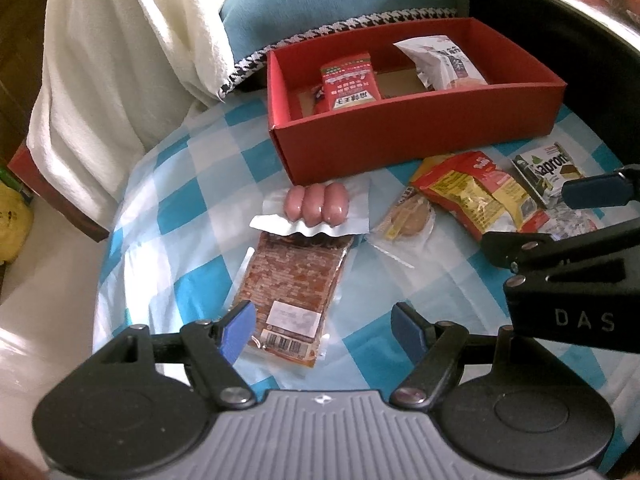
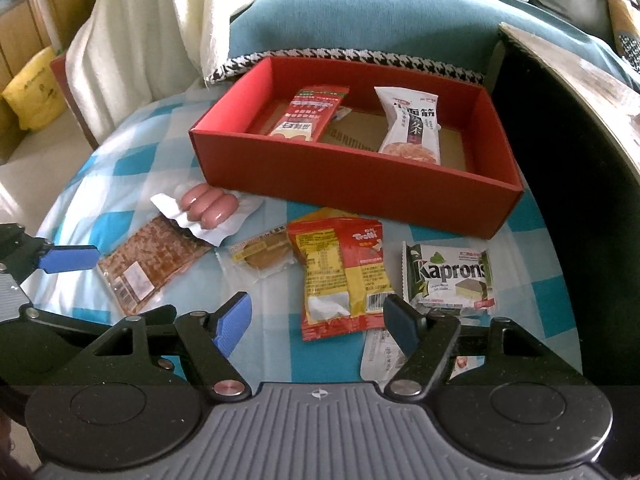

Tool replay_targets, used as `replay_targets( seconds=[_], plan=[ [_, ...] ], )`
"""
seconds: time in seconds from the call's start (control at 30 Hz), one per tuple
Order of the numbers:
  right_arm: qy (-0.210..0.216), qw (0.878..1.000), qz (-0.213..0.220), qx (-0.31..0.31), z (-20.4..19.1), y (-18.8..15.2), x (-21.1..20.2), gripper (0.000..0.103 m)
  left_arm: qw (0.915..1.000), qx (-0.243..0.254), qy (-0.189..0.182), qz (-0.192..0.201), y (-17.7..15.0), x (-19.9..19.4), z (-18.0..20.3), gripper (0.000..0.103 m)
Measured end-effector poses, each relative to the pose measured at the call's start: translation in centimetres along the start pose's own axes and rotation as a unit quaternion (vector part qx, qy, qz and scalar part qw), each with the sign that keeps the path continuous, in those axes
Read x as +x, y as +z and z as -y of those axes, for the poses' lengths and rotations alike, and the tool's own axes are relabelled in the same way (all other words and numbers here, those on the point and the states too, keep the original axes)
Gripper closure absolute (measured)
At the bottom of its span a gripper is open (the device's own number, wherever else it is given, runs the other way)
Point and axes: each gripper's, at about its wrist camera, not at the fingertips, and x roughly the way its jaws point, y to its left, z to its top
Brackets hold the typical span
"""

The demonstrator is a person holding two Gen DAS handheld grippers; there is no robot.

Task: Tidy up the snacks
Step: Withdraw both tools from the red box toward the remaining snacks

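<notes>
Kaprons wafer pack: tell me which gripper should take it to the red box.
Probably right. The right gripper hangs open just short of the Kaprons pack; the left gripper sits over the brown jerky pack.

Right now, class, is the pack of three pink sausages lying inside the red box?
No: the sausage pack lies on the checked cloth in front of the red box, outside its front wall.

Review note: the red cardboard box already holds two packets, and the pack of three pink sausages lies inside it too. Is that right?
Not quite. The red cardboard box does hold two packets, but the pack of three pink sausages lies outside it, on the blue-and-white checked cloth in front of the box. The right wrist view shows it.
</notes>
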Motion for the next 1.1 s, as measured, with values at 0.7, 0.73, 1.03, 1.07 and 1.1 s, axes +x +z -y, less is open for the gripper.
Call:
replay_targets(
  seconds=[0.7, 0.73, 1.03, 1.07, 1.1],
  plan=[
    [0.005, 1.0, -0.016, -0.012, -0.3, 0.1, 1.0, 0.023, 0.9999, 0.005, 0.016, -0.005, -0.4, 0.4, -0.2, 0.034],
    [0.005, 1.0, -0.017, -0.012, -0.3, 0.1, 1.1, 0.023, 0.9998, 0.005, 0.017, -0.005, -0.4, 0.5, -0.2, 0.034],
    [0.006, 1.0, -0.022, -0.019, -0.5, 0.0, 1.4, 0.022, 0.9997, 0.008, 0.02, -0.01, -0.5, 0.8, -0.2, 0.034],
    [0.006, 1.0, -0.022, -0.019, -0.5, 0.1, 1.4, 0.022, 0.9997, 0.008, 0.021, -0.01, -0.5, 0.8, -0.2, 0.034],
    [0.007, 1.0, -0.022, -0.019, -0.5, 0.1, 1.4, 0.022, 0.9997, 0.009, 0.021, -0.01, -0.5, 0.8, -0.1, 0.034]
  ],
)
